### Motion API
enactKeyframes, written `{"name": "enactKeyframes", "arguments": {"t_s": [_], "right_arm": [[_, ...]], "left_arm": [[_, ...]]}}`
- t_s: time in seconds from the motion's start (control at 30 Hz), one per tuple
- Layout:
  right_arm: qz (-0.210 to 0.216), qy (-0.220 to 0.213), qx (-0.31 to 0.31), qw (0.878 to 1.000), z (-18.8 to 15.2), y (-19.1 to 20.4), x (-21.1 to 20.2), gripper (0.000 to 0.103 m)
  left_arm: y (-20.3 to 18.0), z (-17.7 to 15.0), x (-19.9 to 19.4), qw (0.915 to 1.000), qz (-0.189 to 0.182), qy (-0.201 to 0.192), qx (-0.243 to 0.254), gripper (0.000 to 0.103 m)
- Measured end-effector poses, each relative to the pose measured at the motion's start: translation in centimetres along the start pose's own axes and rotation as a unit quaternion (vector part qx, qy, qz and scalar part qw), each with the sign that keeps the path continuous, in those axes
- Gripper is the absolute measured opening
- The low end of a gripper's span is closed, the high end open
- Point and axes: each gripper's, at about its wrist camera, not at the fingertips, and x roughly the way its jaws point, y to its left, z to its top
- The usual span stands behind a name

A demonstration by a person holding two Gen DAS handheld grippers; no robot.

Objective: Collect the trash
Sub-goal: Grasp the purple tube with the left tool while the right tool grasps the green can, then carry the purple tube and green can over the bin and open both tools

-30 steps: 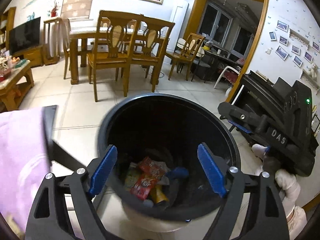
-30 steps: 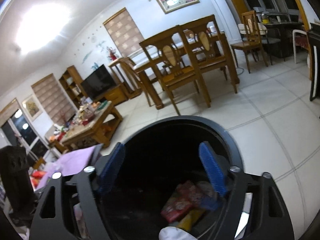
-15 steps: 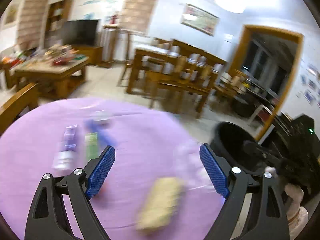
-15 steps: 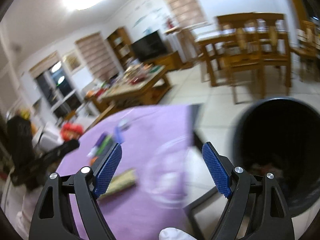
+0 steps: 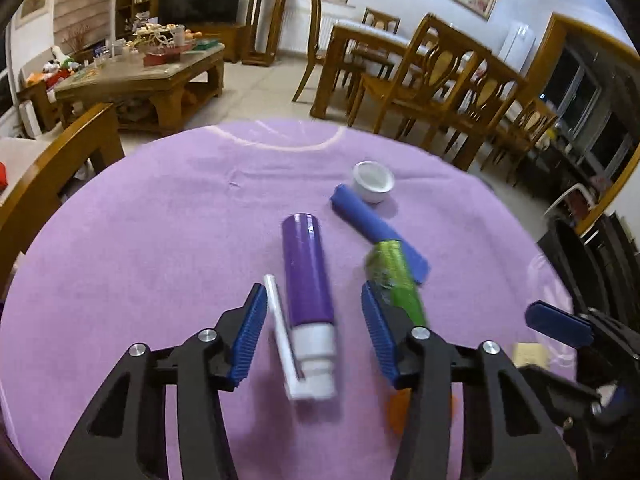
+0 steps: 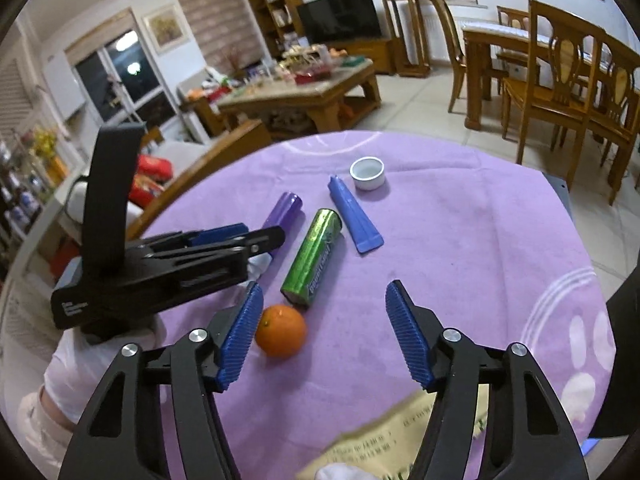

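Glossy purple tube, ribbed claw pads astride.

On the purple-clothed round table, a white plastic cap lies farthest back, with a blue squeezed tube just before it. A green foil wrapper lies left of that tube, a purple cylindrical tube further left, and a small orange fruit nearest, before the wrapper.

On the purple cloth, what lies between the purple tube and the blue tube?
The green wrapped roll lies between the purple tube and the blue tube, touching neither; the right wrist view shows it best.
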Motion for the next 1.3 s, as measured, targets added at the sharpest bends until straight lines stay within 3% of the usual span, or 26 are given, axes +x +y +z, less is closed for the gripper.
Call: {"name": "enactKeyframes", "arguments": {"t_s": [0.17,0.43,0.57,0.7,0.83,1.03,1.3], "right_arm": [[-0.013,0.023,-0.012,1.000,0.6,0.9,2.5,0.059],[-0.036,0.067,-0.014,0.997,2.6,1.6,8.1,0.044],[-0.044,0.084,-0.010,0.995,3.1,1.6,10.0,0.022],[-0.036,0.077,-0.017,0.996,3.0,1.9,10.2,0.021],[-0.010,0.024,0.002,1.000,3.0,1.2,7.0,0.021],[0.010,-0.064,0.034,0.997,2.2,-2.3,-1.7,0.021],[-0.043,-0.192,0.052,0.979,-1.5,-9.7,-13.3,0.021]], "left_arm": [[1.4,-0.1,0.4,0.9999,0.006,0.012,0.000,0.032],[4.2,-0.6,-1.6,0.9996,-0.001,-0.008,-0.026,0.031],[5.6,-1.2,-4.0,0.9983,-0.011,-0.037,-0.044,0.031],[5.7,-1.4,-6.4,0.9954,-0.033,-0.071,-0.054,0.031],[4.1,-1.3,-8.3,0.9922,-0.055,-0.101,-0.048,0.031],[-1.4,-0.9,-10.4,0.9849,-0.098,-0.142,-0.011,0.031],[-11.3,-0.9,-10.1,0.9736,-0.161,-0.157,0.040,0.031]]}}
